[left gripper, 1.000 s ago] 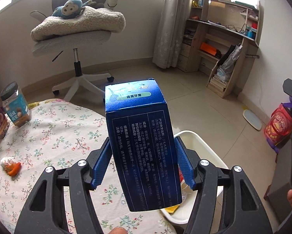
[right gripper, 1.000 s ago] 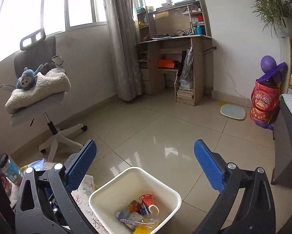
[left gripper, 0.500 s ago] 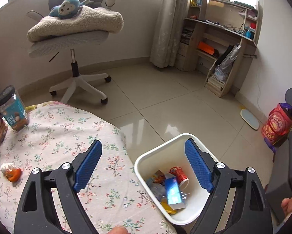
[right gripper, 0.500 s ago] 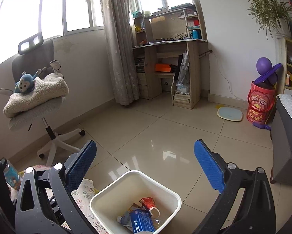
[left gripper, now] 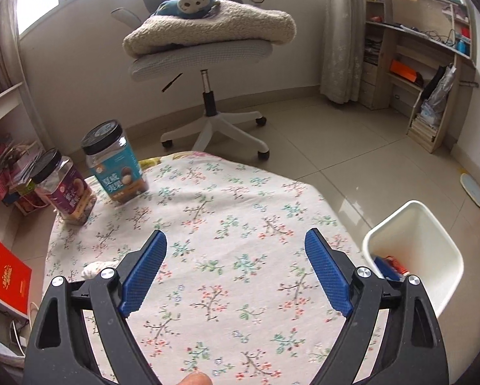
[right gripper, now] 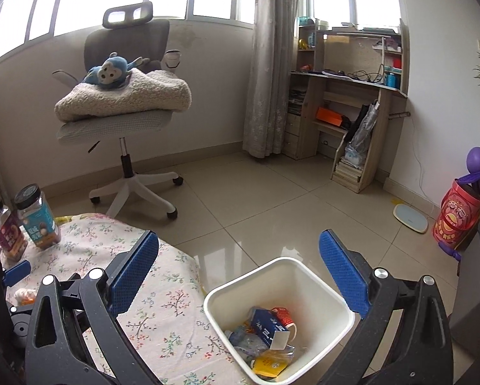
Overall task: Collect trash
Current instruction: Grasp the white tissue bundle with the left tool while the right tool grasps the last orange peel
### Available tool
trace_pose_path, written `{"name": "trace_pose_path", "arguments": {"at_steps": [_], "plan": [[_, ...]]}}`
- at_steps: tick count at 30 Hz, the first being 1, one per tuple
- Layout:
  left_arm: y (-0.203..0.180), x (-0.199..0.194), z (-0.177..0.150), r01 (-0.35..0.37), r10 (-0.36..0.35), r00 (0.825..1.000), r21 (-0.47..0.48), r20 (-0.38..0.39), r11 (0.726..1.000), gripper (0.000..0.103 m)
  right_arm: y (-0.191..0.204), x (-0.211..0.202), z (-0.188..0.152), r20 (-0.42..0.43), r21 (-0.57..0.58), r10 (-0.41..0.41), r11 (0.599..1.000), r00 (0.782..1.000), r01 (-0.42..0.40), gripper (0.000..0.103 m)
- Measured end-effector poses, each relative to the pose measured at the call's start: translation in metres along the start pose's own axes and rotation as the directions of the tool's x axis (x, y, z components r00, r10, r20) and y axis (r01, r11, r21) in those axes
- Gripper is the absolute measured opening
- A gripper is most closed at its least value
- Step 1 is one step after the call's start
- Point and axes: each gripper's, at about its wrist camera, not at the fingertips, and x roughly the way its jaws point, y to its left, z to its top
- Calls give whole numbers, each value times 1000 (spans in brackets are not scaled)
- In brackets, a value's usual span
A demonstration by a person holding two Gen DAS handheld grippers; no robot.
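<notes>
The left gripper [left gripper: 235,268] hangs over the floral tablecloth [left gripper: 227,211] with its blue pads [left gripper: 143,272] spread wide and nothing between them; they touch nothing. The right gripper [right gripper: 238,272] also has its fingers [right gripper: 344,271] set far apart and empty, poised above the gap between the table edge and the white bin [right gripper: 317,285].

The bin stands on the tiled floor just beside the table's right edge. Inside it lies a blue carton [right gripper: 267,325] on top of other rubbish: a red-and-white cup [right gripper: 283,316], a yellow packet [right gripper: 268,367] and some clear plastic wrapping. In the left wrist view the bin [left gripper: 432,234] shows at the right, with a bit of blue and red visible near its bottom.

On the near left part of the table, close to the left gripper's left finger, sits a small crumpled white scrap [left gripper: 93,268]; the right wrist view shows it as a white and orange lump [right gripper: 24,295]. At the table's far left stand two lidded snack jars, one teal [left gripper: 116,163] and one purple [left gripper: 65,192], side by side
</notes>
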Motion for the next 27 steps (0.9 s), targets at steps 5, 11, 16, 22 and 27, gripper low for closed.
{"name": "trace_pose_path", "arguments": {"at_steps": [5,11,16,22,27], "plan": [[79,42,-13,-148,140,982,-57,-129,987,86,50,6,-5,-59,-52,93,994,994,-96,96],[183,98,-40,-247,174,922,-177,-346,953,85,101,9,-14,-112,-82,154,983,982,-163,96],[251,127,-69,-216,-42,894,-512,-447,831,85,135,13,-19,-146,-113,184,973,972,-201,96],[254,150,-75,-196,-129,889,-620,-439,759,77,164,20,-25,-175,-155,191,963,966,-218,96],[246,161,-71,-210,-125,886,-625,-447,752,54,176,32,-31,-229,-178,180,958,957,-223,96]]}}
